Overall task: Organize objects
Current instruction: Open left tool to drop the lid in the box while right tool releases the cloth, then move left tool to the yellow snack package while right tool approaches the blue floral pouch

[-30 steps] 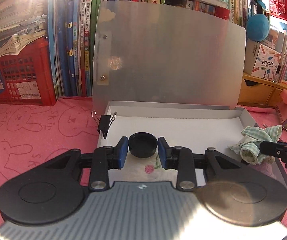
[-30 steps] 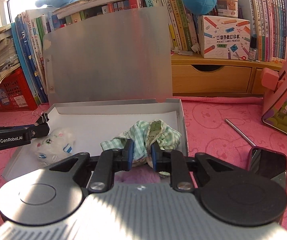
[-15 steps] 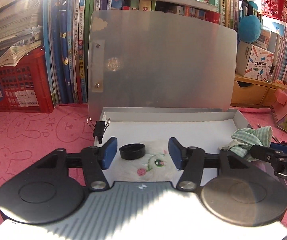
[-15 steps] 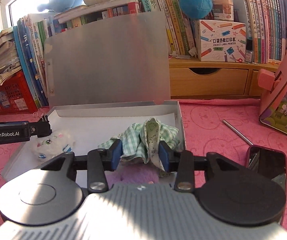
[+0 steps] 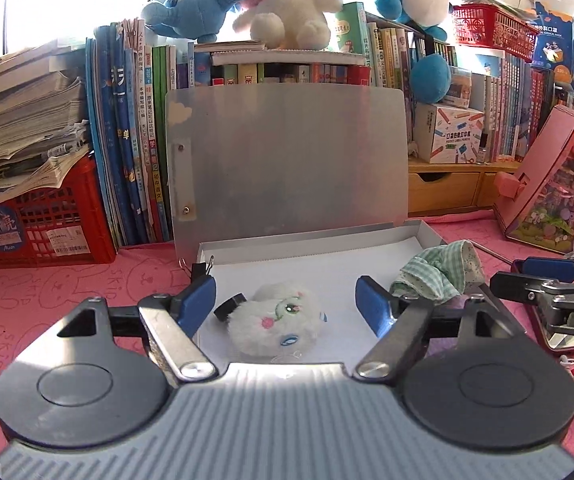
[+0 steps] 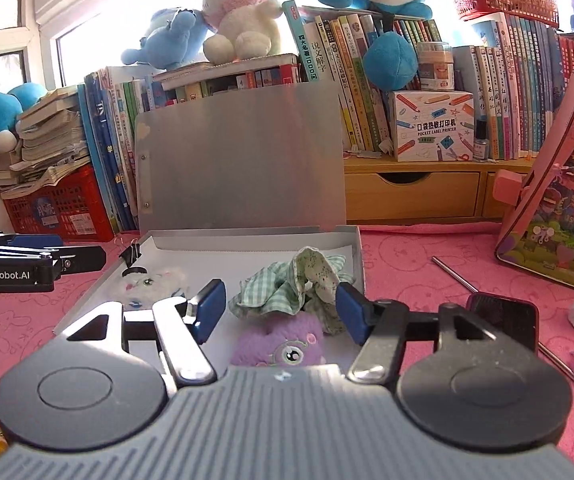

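Left wrist view: the left tool (image 5: 285, 300) has let go and is opening; the black cap (image 5: 229, 306) sits by the white plush (image 5: 275, 326) in the box (image 5: 423, 232). Right tool (image 6: 281, 312) is opening too, dropping the checked cloth (image 6: 287, 286) there. Both things are put away.

Matt grey plastic box (image 5: 423, 232) with frosted lid (image 5: 287, 160); fluffy white plush (image 5: 275, 324), soft checked cloth (image 5: 431, 276) at its 2 o'clock. Fuzzy purple plush (image 6: 279, 340), glossy dark phone (image 6: 503, 320) at its 3 o'clock. Pink towelling tablecloth (image 5: 47, 296), smooth wooden drawers (image 6: 411, 192), red plastic lattice crate (image 5: 35, 220).
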Action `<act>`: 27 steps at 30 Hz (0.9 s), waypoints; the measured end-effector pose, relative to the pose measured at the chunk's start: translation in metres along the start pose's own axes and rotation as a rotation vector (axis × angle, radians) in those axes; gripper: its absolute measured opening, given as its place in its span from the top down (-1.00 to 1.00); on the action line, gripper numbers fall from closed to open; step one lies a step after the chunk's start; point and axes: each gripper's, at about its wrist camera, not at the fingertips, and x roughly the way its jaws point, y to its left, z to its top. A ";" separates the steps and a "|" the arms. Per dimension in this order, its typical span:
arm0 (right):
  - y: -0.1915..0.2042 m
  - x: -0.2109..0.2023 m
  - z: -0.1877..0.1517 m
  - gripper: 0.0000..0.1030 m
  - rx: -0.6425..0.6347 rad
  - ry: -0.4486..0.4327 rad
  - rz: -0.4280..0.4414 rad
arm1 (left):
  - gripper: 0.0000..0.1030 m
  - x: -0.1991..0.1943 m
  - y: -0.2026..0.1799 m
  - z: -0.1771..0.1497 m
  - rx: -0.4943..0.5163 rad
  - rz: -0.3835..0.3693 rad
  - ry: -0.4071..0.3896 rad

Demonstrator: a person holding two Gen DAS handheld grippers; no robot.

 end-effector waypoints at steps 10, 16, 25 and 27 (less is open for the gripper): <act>0.024 -0.059 -0.032 -0.55 -0.056 -0.014 0.104 | -0.62 -0.061 -0.007 -0.050 0.028 -0.028 0.008; 0.042 -0.080 -0.056 -0.59 -0.116 -0.012 0.129 | -0.63 -0.097 -0.013 -0.081 0.046 -0.047 -0.001; 0.071 -0.101 -0.099 -0.66 -0.206 0.002 0.153 | -0.70 -0.140 -0.022 -0.124 0.050 0.011 -0.042; 0.077 -0.104 -0.108 -0.68 -0.226 0.005 0.151 | -0.70 -0.146 -0.023 -0.133 0.055 0.024 -0.042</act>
